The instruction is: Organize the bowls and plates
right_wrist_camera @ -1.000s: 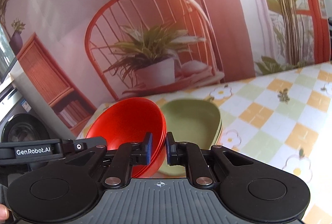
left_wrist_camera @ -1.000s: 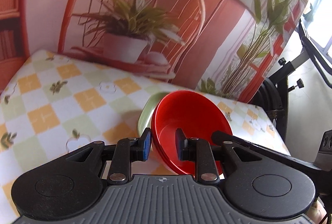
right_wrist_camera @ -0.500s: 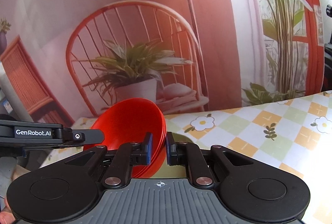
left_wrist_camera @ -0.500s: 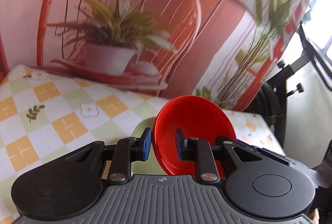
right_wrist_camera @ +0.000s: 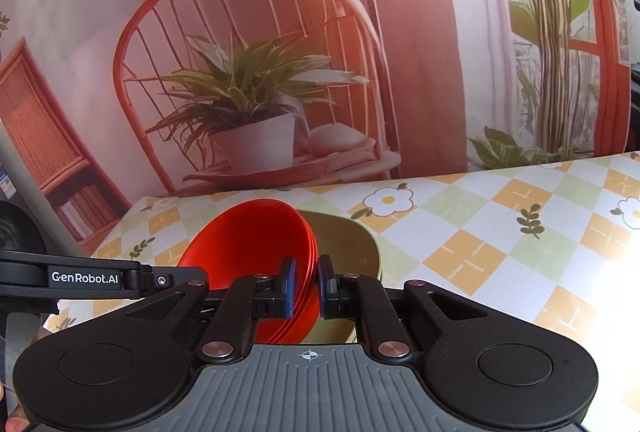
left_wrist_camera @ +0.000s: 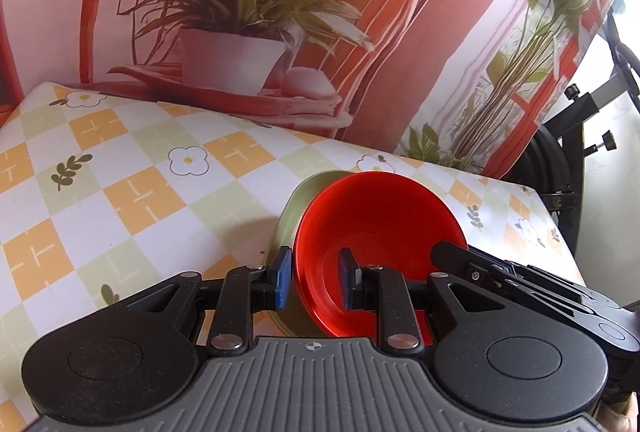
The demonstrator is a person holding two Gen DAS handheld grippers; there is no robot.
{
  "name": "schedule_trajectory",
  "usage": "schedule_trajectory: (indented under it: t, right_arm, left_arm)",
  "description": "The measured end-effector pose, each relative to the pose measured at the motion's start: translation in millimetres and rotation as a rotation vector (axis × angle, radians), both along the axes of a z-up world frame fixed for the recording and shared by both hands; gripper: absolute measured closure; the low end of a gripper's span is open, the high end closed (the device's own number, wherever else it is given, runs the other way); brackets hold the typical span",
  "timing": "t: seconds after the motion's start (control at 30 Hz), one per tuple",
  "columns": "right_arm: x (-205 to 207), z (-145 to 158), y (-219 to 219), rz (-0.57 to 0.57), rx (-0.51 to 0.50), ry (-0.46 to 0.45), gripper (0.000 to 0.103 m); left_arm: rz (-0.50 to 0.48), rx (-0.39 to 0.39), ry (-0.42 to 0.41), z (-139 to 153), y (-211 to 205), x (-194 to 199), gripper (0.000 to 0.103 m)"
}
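1. The left gripper (left_wrist_camera: 313, 279) straddled the left rim of the red bowls (left_wrist_camera: 376, 232). One blue pad lay outside the rim and one inside. The jaws were only partly closed, and a gap showed at the inner pad. A firm pinch could not be confirmed from the left wrist view.

2. The red bowls were a nested stack; several rims showed in the right wrist view. The stack was tilted and sat over the green dish (right_wrist_camera: 352, 244). Contact with the dish could not be determined.

3. The green dish rested on the checked tablecloth (left_wrist_camera: 132, 192), toward the right side of the table and just behind the stack.

4. The right gripper (right_wrist_camera: 307, 286) pinched the right rim of the red stack (right_wrist_camera: 256, 248). Its jaws were pressed close on the rim, one pad on each face.

5. Judged step: the two grippers carried the red stack jointly, for placement into or onto the green dish.

6. Judged next move: lower both grippers evenly, level the stack, centre it over the dish, then spread the jaws. Uneven release could tip the stack off the dish.

7. Legible writing: "GenRobot.AI" in white on the left gripper's black arm (right_wrist_camera: 84, 278), seen at the left of the right wrist view. No other label could be read.
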State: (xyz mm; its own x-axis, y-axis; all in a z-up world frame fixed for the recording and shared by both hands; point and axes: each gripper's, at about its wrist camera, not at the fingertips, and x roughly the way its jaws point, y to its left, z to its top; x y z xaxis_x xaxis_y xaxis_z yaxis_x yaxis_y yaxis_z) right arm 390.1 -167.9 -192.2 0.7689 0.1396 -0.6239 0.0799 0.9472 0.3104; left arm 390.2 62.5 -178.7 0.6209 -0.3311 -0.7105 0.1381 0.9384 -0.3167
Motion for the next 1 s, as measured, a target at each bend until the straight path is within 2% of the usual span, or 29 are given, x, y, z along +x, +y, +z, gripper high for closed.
schedule_trajectory:
  t: [0.53, 0.67, 0.77, 0.9, 1.0]
  right_arm:
    - [3.0, -11.7, 8.3, 0.013, 0.034, 0.037, 0.092]
    - [2.4, -12.9, 6.6, 0.012, 0.037, 0.044, 0.092]
    - [0.8, -9.5, 7.3, 0.008, 0.021, 0.049, 0.088]
    - [-4.1, -1.2, 5.1, 0.002, 0.005, 0.036, 0.085]
    - [-8.5, 5.8, 3.1, 0.0, -0.008, 0.03, 0.085]
  left_arm:
    - [0.021, 0.031, -0.011, 1.0, 4.6, -4.5, 0.078]
    - [0.016, 0.058, -0.021, 2.1, 0.1, -6.0, 0.078]
    - [0.016, 0.085, -0.023, 4.5, -3.6, -7.3, 0.077]
    - [0.026, 0.1, -0.035, 10.9, -2.7, -10.3, 0.075]
    - [0.04, 0.114, -0.052, 18.8, -2.0, -14.7, 0.066]
